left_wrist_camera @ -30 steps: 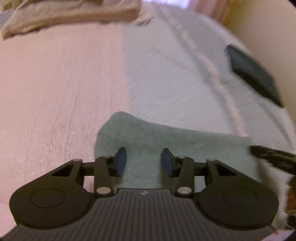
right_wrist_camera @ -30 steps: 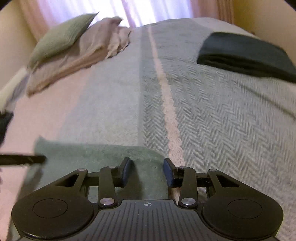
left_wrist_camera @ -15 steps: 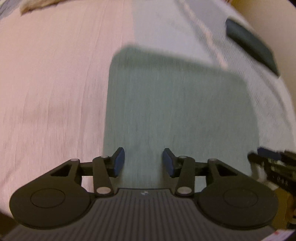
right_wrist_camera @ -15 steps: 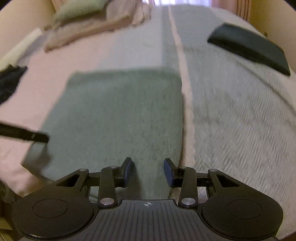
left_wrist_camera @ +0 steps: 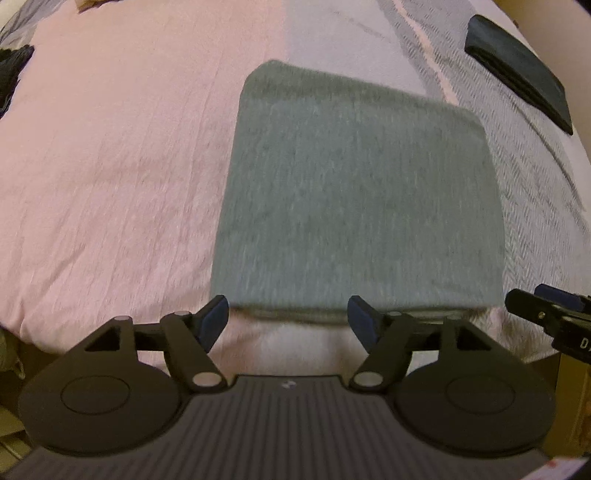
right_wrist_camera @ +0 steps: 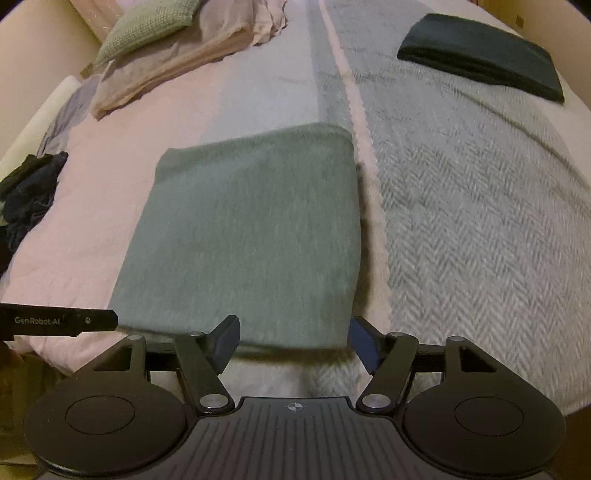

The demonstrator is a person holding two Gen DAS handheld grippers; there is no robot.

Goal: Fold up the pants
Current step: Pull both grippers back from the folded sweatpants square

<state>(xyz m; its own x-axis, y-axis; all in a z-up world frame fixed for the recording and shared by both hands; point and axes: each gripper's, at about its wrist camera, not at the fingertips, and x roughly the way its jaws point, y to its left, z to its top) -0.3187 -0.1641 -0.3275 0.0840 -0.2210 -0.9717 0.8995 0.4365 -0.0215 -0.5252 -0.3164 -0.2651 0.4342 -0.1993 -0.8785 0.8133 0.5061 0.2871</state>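
Tongs opening, pants released, folded flat

Left wrist view: steeply downward over the near bed edge, folded pants close at 12 o'clock. Right wrist view: less steep, reaching the pillows at 11 o'clock. Both share the pants and dark folded garment.

The grey-green pants lay flat on the bed, folded into a neat, thick rectangle straddling the pink and grey stripes of the cover, near edge close to the bed's edge.
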